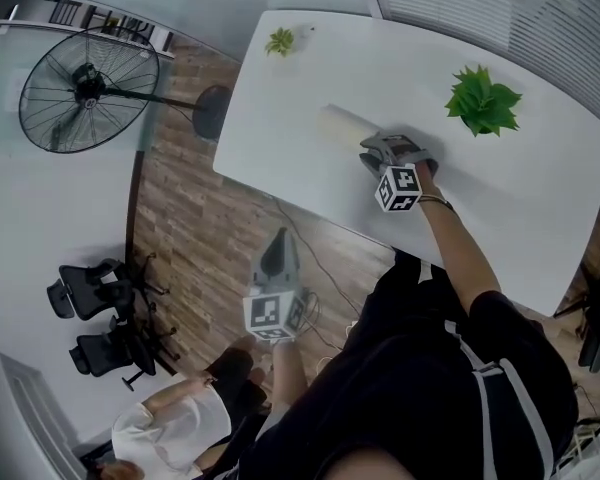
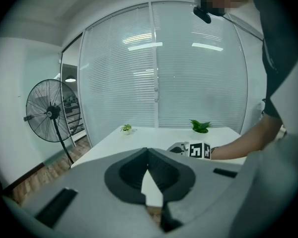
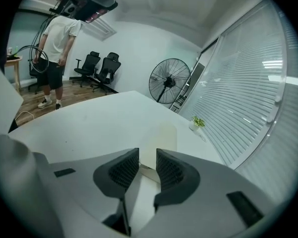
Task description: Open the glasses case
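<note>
A pale, flat glasses case (image 1: 338, 125) lies closed on the white table (image 1: 540, 208), left of the middle. My right gripper (image 1: 370, 150) has come down at the case's near end. In the right gripper view that end of the case (image 3: 159, 140) fills the gap between the two pads, and my right gripper (image 3: 147, 157) is shut on it. My left gripper (image 1: 278, 240) hangs off the table's near edge, over the wooden floor. In the left gripper view its tips (image 2: 148, 150) meet in a point with nothing between them.
A large green plant (image 1: 483, 101) stands on the table right of the case, and a small plant (image 1: 280, 41) at the far left corner. A standing fan (image 1: 88, 88), office chairs (image 1: 100, 318) and a person in a white shirt (image 1: 170, 423) are on the floor to the left.
</note>
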`<action>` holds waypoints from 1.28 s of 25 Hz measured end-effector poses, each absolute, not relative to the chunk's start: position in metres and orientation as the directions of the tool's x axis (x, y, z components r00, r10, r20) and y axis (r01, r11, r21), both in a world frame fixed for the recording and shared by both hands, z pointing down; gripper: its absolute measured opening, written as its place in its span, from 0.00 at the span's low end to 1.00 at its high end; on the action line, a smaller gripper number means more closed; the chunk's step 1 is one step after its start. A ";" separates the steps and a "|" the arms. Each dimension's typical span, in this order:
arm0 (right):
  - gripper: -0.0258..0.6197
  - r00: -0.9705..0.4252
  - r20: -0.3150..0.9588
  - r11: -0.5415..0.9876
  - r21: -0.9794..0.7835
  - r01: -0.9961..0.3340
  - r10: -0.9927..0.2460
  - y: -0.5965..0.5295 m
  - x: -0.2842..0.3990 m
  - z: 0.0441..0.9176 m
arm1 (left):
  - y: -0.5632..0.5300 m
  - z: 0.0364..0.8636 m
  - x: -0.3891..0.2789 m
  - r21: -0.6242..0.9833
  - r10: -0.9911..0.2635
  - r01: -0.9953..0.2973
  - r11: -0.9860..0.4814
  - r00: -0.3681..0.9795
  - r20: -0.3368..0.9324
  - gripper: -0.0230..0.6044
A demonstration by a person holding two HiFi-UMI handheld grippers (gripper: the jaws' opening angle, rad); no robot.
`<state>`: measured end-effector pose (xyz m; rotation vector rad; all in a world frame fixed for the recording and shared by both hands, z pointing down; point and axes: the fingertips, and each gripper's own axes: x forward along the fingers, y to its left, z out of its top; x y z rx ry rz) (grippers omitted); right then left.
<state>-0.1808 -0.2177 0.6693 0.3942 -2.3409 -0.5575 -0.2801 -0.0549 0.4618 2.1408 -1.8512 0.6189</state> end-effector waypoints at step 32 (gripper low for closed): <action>0.08 -0.715 0.390 0.809 0.176 -0.561 -0.581 -0.303 -0.110 0.629 | -0.086 0.455 -0.270 -0.123 -0.866 -0.966 -0.227 0.143 0.479 0.04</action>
